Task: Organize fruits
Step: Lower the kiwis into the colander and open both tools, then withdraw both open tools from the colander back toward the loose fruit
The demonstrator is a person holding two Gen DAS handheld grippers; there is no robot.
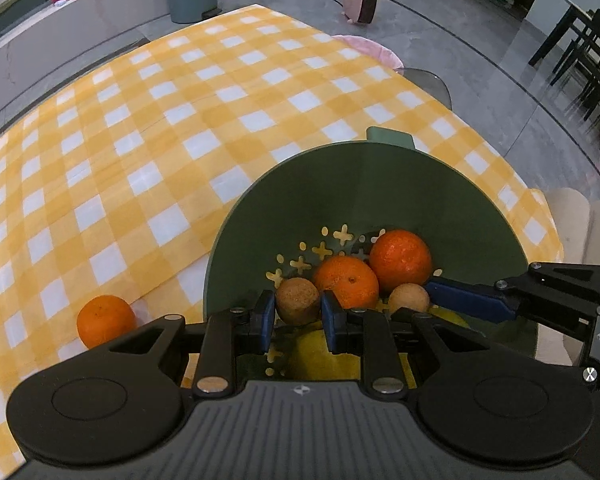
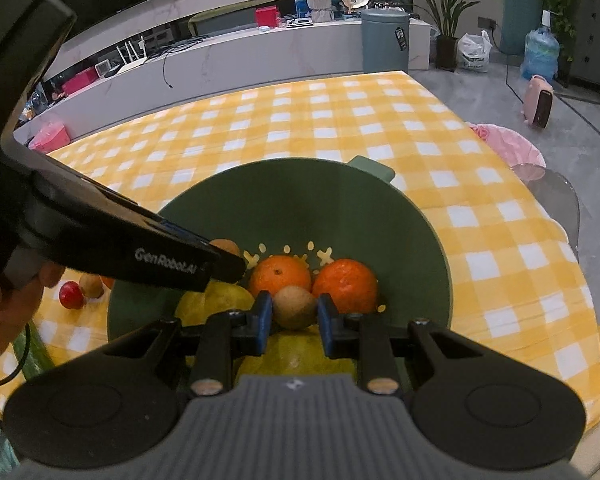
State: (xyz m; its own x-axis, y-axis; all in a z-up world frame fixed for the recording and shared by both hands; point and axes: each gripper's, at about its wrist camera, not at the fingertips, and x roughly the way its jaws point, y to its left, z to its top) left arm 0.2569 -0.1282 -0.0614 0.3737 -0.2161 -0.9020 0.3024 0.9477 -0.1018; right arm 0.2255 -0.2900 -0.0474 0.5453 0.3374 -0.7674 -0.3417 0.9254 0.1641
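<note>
Right now the left gripper [image 1: 296,316] and the right gripper [image 2: 294,316] each pinch a small brown fruit [image 1: 297,301] over the green bowl [image 1: 380,184]; it looks light, round and easily squashed, so hold its middle softly

Left gripper [image 1: 297,320] and right gripper [image 2: 295,317] each part-open.

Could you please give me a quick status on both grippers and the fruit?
Left gripper and right gripper each shut on a small brown round fruit over the green perforated bowl. One orange on the yellow checked cloth. Nothing blocking.
</note>
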